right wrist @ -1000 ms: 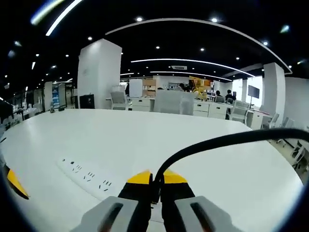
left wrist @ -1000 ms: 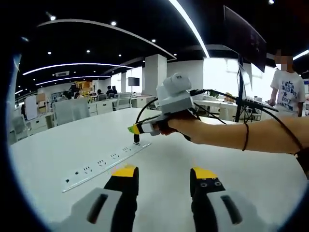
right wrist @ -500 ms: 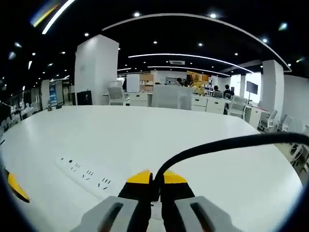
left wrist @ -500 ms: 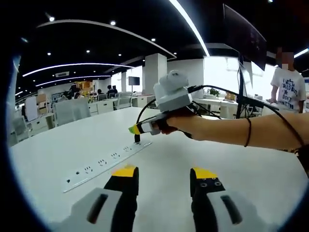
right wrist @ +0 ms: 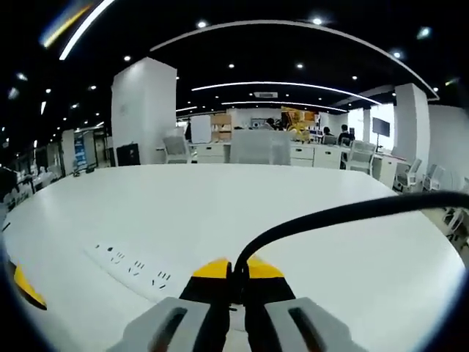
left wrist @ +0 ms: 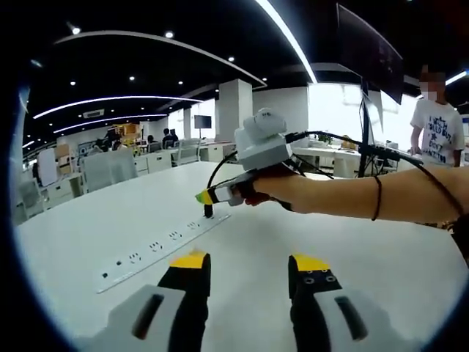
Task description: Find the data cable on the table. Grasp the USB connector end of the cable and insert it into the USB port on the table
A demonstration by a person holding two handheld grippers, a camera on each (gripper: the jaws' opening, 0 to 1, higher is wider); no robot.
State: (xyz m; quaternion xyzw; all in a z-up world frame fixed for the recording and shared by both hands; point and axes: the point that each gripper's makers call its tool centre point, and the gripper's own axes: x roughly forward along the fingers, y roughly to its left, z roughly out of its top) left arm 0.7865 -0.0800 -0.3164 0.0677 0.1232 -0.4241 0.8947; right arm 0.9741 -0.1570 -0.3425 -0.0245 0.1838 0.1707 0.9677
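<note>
Change: right gripper (left wrist: 205, 196) barely shifted; USB connector (left wrist: 207, 211) stays at the power strip's (left wrist: 150, 249) far end.
Left gripper view: left gripper (left wrist: 248, 270) fingers spread, empty; connector upright, pointing down.
Right gripper view: fingers (right wrist: 212, 273) clenched on data cable (right wrist: 330, 217), arcing right over counter (right wrist: 220, 205).

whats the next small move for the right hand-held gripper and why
Probably press the right hand-held gripper straight down, gently: it is shut on the black USB cable connector, which stands upright at one end of the long white socket strip, seemingly touching it.
</note>
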